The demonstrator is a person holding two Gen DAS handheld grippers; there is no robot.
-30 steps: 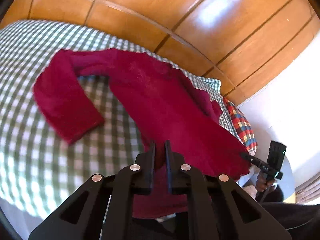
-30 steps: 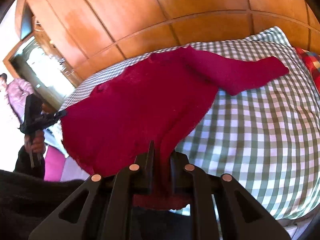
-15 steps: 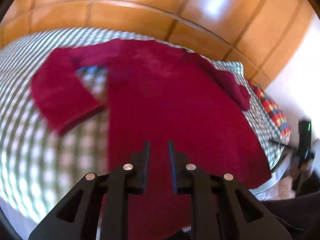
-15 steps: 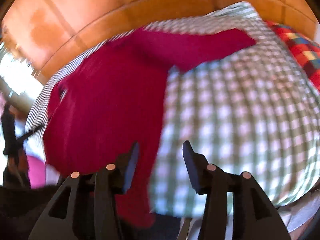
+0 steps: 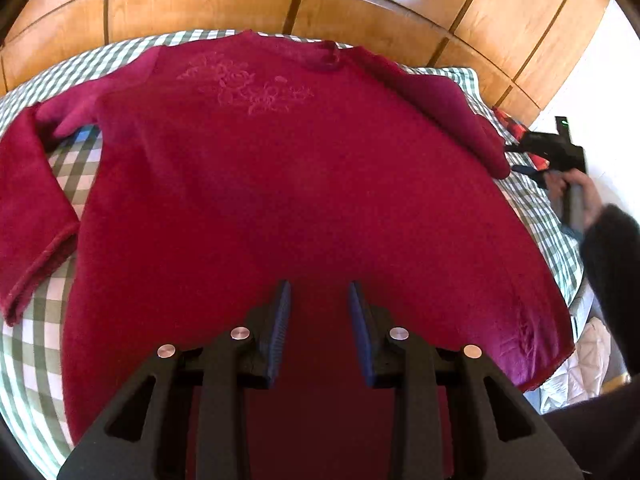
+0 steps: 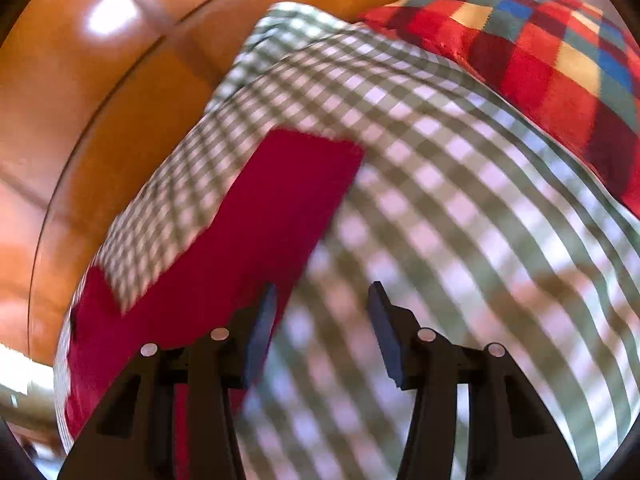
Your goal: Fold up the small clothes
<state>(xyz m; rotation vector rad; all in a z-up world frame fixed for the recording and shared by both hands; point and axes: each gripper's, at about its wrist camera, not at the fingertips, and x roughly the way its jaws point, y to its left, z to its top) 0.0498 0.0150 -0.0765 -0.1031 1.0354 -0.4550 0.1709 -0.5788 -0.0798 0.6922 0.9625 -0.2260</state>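
A dark red sweater [image 5: 280, 184] lies spread face up on the green-checked bed cover [image 5: 44, 360], neck at the far side, embroidered flowers on its chest. My left gripper [image 5: 318, 300] is open and empty just above its lower hem. The left sleeve [image 5: 28, 208] is bent beside the body. My right gripper [image 6: 322, 300] is open and empty over the checked cover [image 6: 460, 216], beside the right sleeve [image 6: 256, 232]. The right gripper also shows in the left wrist view [image 5: 556, 152], held in a hand past the right sleeve.
A wooden panelled wall [image 5: 320, 4] stands behind the bed. A red, blue and yellow patchwork pillow [image 6: 540, 52] lies on the bed at the right. The bed's near edge runs under the sweater's hem.
Both grippers have let go of the sweater's hem and opened. The sweater now lies flat. The right gripper has swung right toward the right sleeve and the pillow.
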